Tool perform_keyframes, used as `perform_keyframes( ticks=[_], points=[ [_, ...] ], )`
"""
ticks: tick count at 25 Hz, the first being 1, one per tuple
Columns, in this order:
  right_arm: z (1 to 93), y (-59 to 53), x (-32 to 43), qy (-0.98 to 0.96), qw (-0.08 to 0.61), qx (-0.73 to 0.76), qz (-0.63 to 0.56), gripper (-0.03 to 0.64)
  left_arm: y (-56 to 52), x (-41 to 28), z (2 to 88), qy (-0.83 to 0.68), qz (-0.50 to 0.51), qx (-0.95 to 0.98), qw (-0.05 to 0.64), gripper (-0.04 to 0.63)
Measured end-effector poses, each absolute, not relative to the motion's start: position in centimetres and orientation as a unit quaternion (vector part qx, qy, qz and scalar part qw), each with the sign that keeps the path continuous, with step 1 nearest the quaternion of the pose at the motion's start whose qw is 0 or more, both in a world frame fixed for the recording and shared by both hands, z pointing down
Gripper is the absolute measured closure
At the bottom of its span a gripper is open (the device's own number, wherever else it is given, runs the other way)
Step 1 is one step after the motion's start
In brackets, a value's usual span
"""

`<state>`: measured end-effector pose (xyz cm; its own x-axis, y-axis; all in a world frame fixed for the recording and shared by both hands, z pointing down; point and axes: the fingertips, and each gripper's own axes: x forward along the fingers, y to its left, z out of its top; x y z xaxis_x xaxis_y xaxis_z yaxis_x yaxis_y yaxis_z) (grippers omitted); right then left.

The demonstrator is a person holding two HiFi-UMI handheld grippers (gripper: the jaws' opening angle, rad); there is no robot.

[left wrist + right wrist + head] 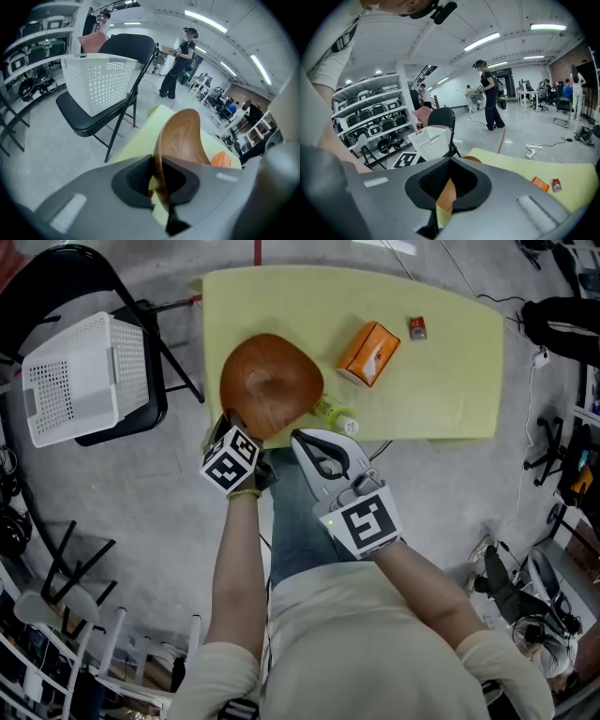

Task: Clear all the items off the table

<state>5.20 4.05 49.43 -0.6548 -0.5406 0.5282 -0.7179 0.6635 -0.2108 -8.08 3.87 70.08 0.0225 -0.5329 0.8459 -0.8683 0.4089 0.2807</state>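
Bowl [272,382] first: it is wooden and brown, sitting at the near left corner of the yellow table [441,381], with its near rim over the table's front edge. The left gripper [230,423] has that near rim pinched between its closed jaws, and in the left gripper view the wood runs edge-on straight up from between the pads. The right gripper [302,439] hangs just right of the bowl by the table's front edge with its jaws brought together on nothing; the brown showing through the gap behind its tips is the bowl beyond. A green bottle [336,415] lies on its side just beside the bowl's right rim, near the table edge. Farther back an orange box [368,353] lies flat, and a small red item [417,328] (too small to identify) sits near it to the right. Left of the table, a white perforated basket [80,376] rests on the seat of a black folding chair [141,418].
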Motion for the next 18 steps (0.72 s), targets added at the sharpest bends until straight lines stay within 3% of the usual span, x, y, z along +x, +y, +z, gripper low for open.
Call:
perform_keyframes(
  ticks=[18],
  points=[
    [43.1,1.7,3.4,-0.89,0.202,0.368,0.18,0.623,1.4,-10.0,59.8,-0.666,0.14,0.561,0.471,0.574]
  ],
)
